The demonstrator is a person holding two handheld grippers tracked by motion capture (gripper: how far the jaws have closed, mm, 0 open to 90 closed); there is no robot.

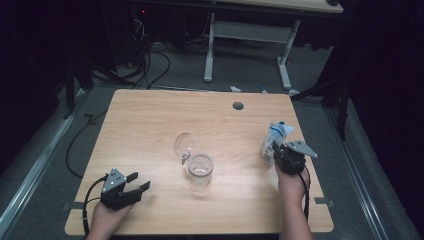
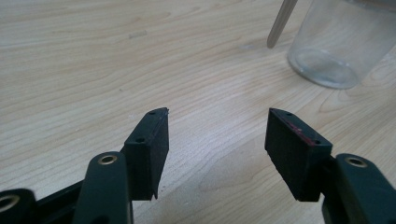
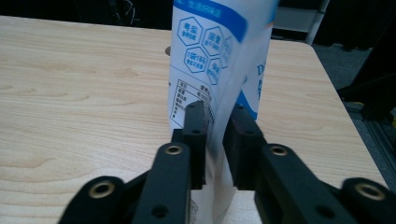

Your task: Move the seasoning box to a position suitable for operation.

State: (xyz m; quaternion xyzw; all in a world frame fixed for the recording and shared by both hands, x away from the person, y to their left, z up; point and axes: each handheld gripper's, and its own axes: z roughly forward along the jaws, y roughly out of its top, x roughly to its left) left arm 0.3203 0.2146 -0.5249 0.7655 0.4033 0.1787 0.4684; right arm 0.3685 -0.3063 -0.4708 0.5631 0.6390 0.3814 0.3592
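Right gripper sits at about 3 o'clock on the counter, its fingers clamped on a white-and-blue pouch. Pouch stands upright, top tilting toward 12 o'clock. In the right gripper view the pouch rises between the two black pads, squeezed thin at the pinch, blue band across the top and printed hexagon labels facing 9 o'clock. The person's right hand holds the gripper from 6 o'clock.

Left gripper rests at about 7 o'clock of the counter, near the front edge, fingers well apart, nothing between them, just bare wood. Left hand comes in from 6 o'clock.

Clear glass jar stands upright at centre, well apart from both grippers. Its round clear lid stands hinged open at the jar's 11 o'clock. In the left gripper view the jar sits at 1 o'clock of the fingers, empty as far as visible.

Small dark round hole in the counter at 12 o'clock, near the far edge.
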